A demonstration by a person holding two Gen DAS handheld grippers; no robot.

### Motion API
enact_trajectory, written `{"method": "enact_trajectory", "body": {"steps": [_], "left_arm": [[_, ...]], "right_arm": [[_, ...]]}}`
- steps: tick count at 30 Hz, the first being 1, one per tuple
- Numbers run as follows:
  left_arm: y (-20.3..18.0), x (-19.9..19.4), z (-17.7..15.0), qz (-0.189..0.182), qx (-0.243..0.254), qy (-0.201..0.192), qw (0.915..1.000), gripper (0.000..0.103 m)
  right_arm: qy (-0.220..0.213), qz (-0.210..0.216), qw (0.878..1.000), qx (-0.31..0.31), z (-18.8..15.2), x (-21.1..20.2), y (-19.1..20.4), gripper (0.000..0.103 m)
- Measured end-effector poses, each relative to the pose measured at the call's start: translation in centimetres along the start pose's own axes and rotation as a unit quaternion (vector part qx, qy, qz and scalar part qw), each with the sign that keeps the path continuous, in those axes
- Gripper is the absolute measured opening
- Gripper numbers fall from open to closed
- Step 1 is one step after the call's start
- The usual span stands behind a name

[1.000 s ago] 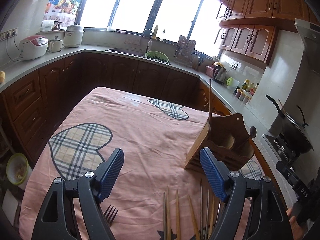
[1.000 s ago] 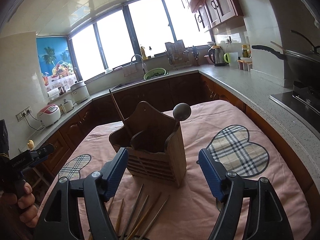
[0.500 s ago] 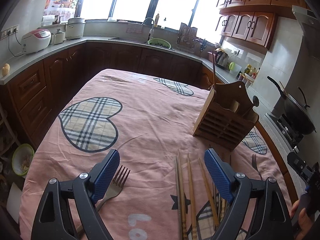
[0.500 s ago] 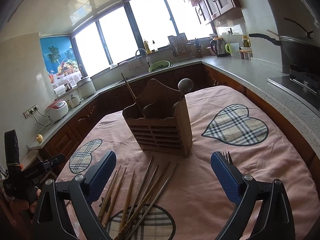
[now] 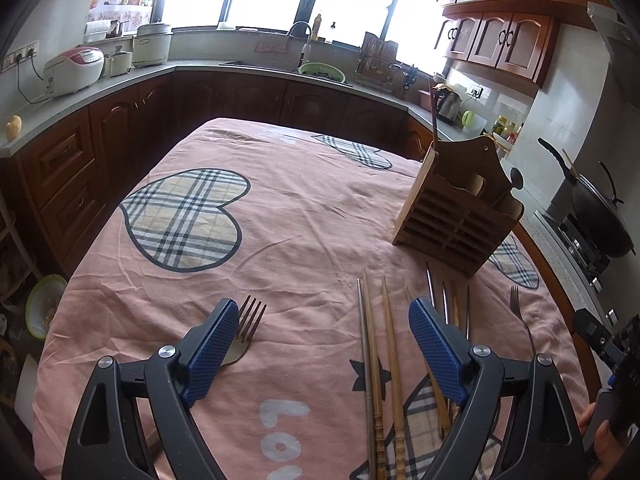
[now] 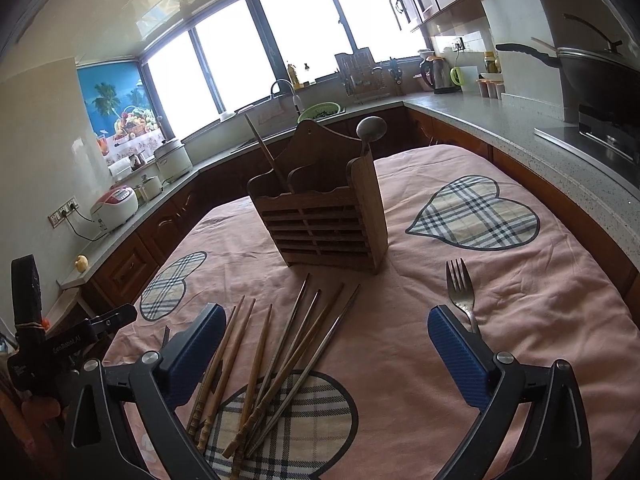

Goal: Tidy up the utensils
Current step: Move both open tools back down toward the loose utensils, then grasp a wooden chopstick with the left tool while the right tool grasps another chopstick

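Left wrist view: left gripper [image 5: 320,344], jaws spread wide and holding nothing, hovers low in the frame above a pink tablecloth [image 5: 304,224]. Item: one fork [image 5: 245,326], tines up-frame, lying just beside and partly under the left pad at lower left. Item: loose chopsticks [image 5: 374,364], wooden and metal, fanned across lower centre, some hidden behind the right pad. Item: second fork [image 5: 520,316] at right edge. Item: wooden utensil holder [image 5: 456,220], upright at centre right, already carrying one stick and one spoon. Right wrist view: right gripper [image 6: 322,354], likewise wide apart and empty, low in the frame; chopsticks [image 6: 276,356] overlap in a heap at lower centre, fork [image 6: 460,294] just beside the right pad, holder [image 6: 324,220] at centre. Risks, judged: closing on the crossed pile may catch several sticks or scatter the rest; a flat fork on soft cloth may slip from the pads, or the cloth may bunch; the two grippers, near each other, may collide; a long stick may strike the holder rim and tip it.
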State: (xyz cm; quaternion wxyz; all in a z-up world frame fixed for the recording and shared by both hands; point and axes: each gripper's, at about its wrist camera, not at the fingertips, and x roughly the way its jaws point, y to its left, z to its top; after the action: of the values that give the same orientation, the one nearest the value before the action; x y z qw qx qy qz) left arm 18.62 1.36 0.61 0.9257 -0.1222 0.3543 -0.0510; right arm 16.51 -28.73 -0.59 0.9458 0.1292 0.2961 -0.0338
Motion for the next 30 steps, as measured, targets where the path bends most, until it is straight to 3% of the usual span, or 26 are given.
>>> {"method": "enact_trajectory", "body": {"steps": [19,21,24,26,30], "left_arm": [[-2.0,5.0,1.5,0.011,0.040,0.051,0.9979,0.085],[-2.7,5.9,1.8,0.007,0.052,0.056,0.9971,0.079],[-3.7,7.6,2.4,-0.015,0.062,0.076,0.9951,0.061],[-4.3,8.8,2.7,-0.026,0.070,0.087,0.9935,0.059],[-5.4,11.3,3.1,-0.033,0.091,0.109,0.9894,0.050]], "right_arm": [[0.030,-0.003,1.000,-0.001,0.1,3.0,-0.3,0.101],[0.034,-0.002,0.999,0.002,0.3,3.7,-0.4,0.100],[0.045,0.000,0.999,0.006,0.7,4.8,-0.6,0.087],[0.056,0.000,0.998,0.010,0.9,5.8,-0.9,0.073],[0.082,-0.005,0.996,0.020,1.3,8.1,-1.6,0.055]]}}
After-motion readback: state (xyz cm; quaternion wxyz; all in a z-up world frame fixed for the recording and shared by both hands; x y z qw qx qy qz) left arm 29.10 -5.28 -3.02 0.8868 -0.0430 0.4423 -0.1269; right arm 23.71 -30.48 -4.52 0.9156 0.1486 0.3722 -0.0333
